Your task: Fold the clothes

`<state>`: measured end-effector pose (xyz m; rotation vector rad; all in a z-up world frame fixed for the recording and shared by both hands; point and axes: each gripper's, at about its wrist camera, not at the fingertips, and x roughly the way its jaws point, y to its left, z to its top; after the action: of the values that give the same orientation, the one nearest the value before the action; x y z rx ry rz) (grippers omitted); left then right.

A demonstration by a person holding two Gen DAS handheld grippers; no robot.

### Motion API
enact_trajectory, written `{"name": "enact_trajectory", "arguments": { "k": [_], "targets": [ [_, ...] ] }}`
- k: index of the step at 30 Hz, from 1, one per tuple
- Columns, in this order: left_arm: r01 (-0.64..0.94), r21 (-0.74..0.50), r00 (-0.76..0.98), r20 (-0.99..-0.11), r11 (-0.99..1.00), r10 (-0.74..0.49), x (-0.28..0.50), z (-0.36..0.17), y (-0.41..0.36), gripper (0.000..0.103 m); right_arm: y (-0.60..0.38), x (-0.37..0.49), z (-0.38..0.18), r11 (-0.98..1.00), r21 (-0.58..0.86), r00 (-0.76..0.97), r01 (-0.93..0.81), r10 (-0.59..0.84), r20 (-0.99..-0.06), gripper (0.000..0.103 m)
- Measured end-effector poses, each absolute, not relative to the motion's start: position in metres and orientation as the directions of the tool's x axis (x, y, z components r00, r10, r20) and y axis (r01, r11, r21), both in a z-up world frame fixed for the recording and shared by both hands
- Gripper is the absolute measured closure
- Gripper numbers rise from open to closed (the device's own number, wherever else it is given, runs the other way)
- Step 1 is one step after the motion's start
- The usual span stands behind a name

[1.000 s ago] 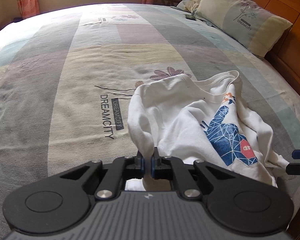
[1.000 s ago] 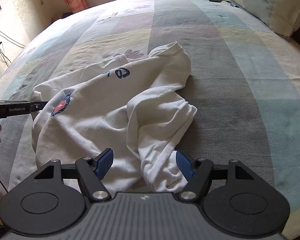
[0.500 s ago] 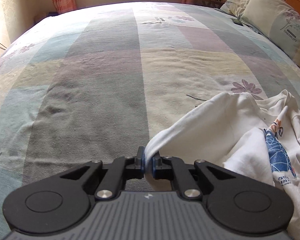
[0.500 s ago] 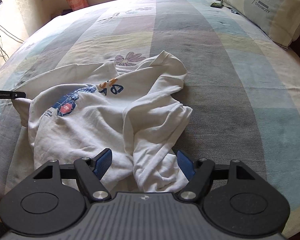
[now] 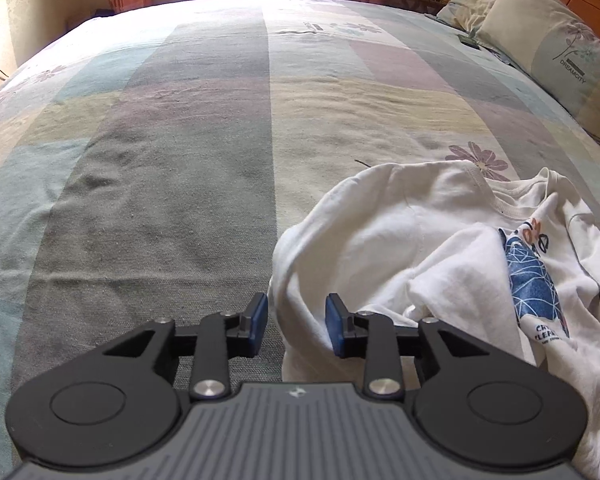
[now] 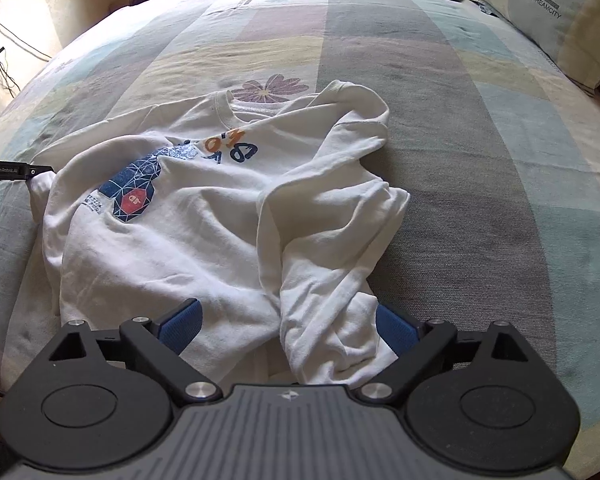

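Both jaws opening: left gripper (image 5: 296,326) released pinched sleeve of white shirt (image 6: 204,216), right gripper (image 6: 288,326) spread wide around hem; spreading done, folding not begun

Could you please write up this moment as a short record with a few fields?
Surface: bed with a patchwork cover
Garment: white sweatshirt, print up, rumpled, not yet folded
Left gripper: jaws opening, a sleeve lies between them
Right gripper: jaws opening, cloth between them, pads clear of it
Background: pillows at the headboard
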<state>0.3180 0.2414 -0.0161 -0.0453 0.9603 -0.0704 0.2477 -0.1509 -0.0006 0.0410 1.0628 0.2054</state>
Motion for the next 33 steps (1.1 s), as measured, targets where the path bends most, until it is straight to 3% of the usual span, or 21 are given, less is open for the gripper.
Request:
{"name": "enact_trajectory", "arguments": {
  "k": [6, 13, 19, 22, 28, 33],
  "targets": [
    [0.058, -0.086, 0.563, -0.82, 0.995, -0.104, 0.294, -0.015, 0.237, 0.068, -0.151, 0.255, -0.038, 0.975, 0.167, 0.449, -0.144, 0.215, -0.867, 0.0],
    [0.131, -0.032, 0.626, -0.772, 0.991, -0.108, 0.278, 0.009, 0.221, 0.066, -0.147, 0.241, -0.054, 0.967, 0.075, 0.525, -0.244, 0.196, -0.828, 0.0],
    [0.258, -0.024, 0.579, -0.796, 0.966, -0.175, 0.267, 0.029, 0.204, 0.051, -0.143, 0.233, -0.023, 0.958, -0.007, 0.554, -0.285, 0.159, -0.817, 0.0],
    [0.281, 0.014, 0.576, -0.802, 0.96, -0.157, 0.261, 0.03, 0.195, 0.044, -0.138, 0.242, -0.006, 0.958, -0.096, 0.611, -0.27, 0.093, -0.786, 0.0],
    [0.302, -0.03, 0.557, -0.806, 0.953, -0.202, 0.257, 0.021, 0.177, 0.042, -0.118, 0.282, -0.02, 0.964, -0.129, 0.612, -0.232, 0.042, -0.79, 0.0],
    [0.313, -0.013, 0.547, -0.815, 0.95, -0.191, 0.251, 0.014, 0.162, 0.042, -0.122, 0.29, -0.035, 0.937, -0.307, 0.605, -0.165, -0.15, -0.782, 0.0]
  ]
}}
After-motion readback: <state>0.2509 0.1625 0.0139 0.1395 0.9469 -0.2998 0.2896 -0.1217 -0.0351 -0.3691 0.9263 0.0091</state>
